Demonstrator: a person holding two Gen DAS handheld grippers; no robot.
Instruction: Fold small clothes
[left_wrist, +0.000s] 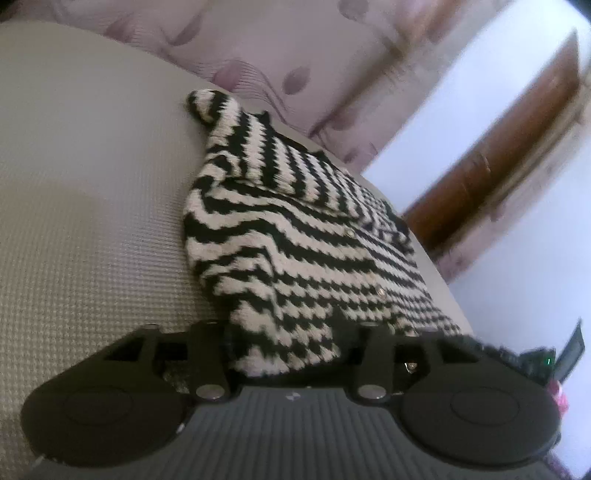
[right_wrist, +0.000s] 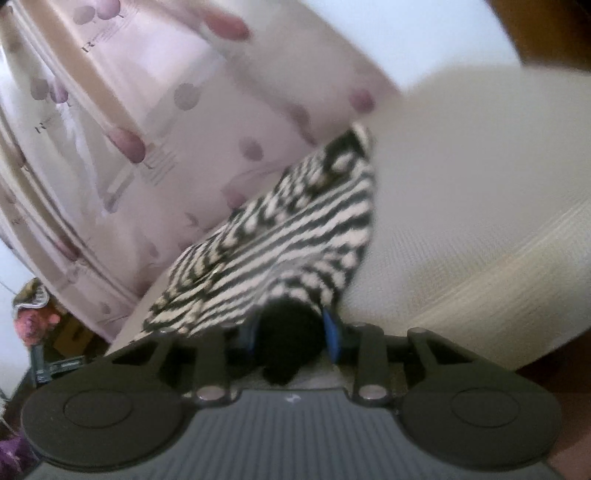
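A black-and-white striped knit sweater (left_wrist: 295, 229) lies flat on a beige textured bed surface (left_wrist: 92, 221), with small buttons down its front. Its near hem bunches up between the fingers of my left gripper (left_wrist: 288, 343) and hides the fingertips, so the grip cannot be read. In the right wrist view the same sweater (right_wrist: 288, 229) stretches away from me. My right gripper (right_wrist: 290, 332) is shut on a dark fold of its hem, which is pinched between the blue pads (right_wrist: 334, 334).
The beige surface (right_wrist: 480, 221) runs wide on the outer side of each gripper. A pale curtain with purple flowers (left_wrist: 295, 55) hangs behind the bed. A brown wooden door (left_wrist: 498, 166) stands beyond. Clutter sits on the floor (right_wrist: 37, 321) past the bed edge.
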